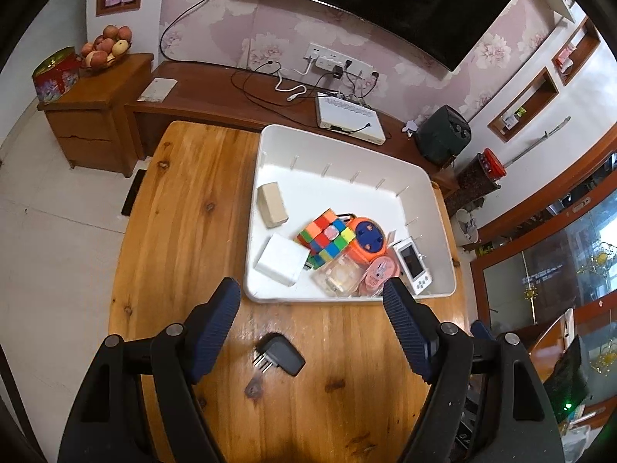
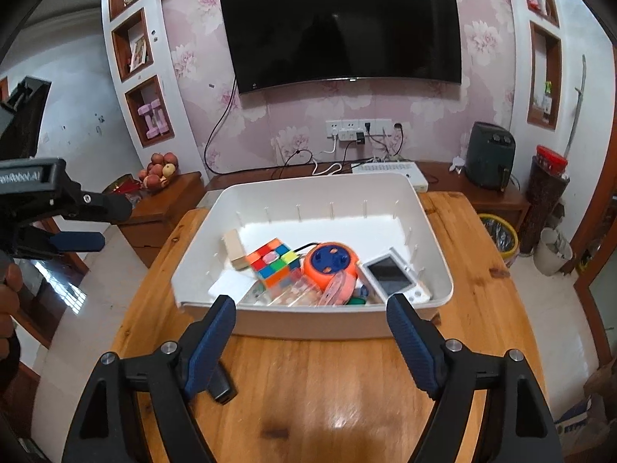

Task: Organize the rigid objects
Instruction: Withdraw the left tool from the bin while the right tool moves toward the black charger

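A white bin [image 1: 435,200] [image 2: 308,324] stands on the wooden table [image 1: 185,200] [image 2: 327,393]. Inside it lie a colourful cube [image 1: 326,239] [image 2: 272,262], an orange round toy [image 1: 366,239] [image 2: 331,264], a white handheld device [image 1: 412,266] [image 2: 391,274], a white block [image 1: 279,264], a beige block [image 1: 272,204] [image 2: 235,249] and a pink case [image 1: 376,276] [image 2: 339,287]. A black plug adapter [image 1: 279,355] [image 2: 221,386] lies on the table before the bin. My left gripper [image 1: 312,301] hangs open above the adapter, empty. My right gripper [image 2: 310,316] is open and empty in front of the bin's near wall.
Behind the table runs a low wooden console [image 1: 216,92] with cables and a white box [image 1: 349,119] under a wall television [image 2: 343,27]. A side cabinet holds a fruit bowl [image 1: 106,48]. The left gripper's body [image 2: 58,196] and a hand [image 2: 7,293] show at the right wrist view's left edge.
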The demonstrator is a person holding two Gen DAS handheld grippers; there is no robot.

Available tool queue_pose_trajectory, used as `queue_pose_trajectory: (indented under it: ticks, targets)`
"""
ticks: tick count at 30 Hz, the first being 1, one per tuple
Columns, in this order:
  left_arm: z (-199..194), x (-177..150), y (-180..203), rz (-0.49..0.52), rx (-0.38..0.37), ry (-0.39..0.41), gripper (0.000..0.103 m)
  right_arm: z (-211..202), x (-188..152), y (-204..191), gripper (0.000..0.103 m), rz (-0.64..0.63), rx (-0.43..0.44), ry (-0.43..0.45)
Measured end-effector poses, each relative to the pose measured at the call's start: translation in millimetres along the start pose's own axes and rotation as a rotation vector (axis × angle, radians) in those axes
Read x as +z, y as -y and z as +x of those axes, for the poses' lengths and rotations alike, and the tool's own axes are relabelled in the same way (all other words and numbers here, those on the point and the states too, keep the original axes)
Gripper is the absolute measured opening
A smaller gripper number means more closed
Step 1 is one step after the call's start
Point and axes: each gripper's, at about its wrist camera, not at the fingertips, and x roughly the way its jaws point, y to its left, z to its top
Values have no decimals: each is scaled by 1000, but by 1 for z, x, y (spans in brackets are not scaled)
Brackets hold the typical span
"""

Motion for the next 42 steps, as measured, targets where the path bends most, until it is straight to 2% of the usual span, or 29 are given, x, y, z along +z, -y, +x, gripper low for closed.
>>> queue_pose_trajectory:
  ticks: [5, 11, 19, 27, 33, 39, 42]
  targets:
    - [-3, -12, -6, -22, -12, -23, 80, -12, -11, -2, 81, 22, 29, -62]
    - [-5, -30, -13, -17, -1, -48, 80, -17, -28, 9, 81, 131, 73, -148]
    - [-16, -69, -36, 28, 121, -17, 80, -11, -46, 18, 81, 230, 95, -277]
    - [-34, -105, -75, -52, 146, 16, 80, 18, -60, 9, 81, 280, 138, -448]
    - [-47, -120, -97, -129, 167, 36, 80, 44, -69, -6, 81, 306, 162, -594]
    - [-53, -138, -105, -132, 204, 50, 79, 68, -67, -12, 81, 419, 199, -682]
    - [-55, -146, -107, -139, 213, 47, 80, 80, -65, -18, 81, 440, 184, -709]
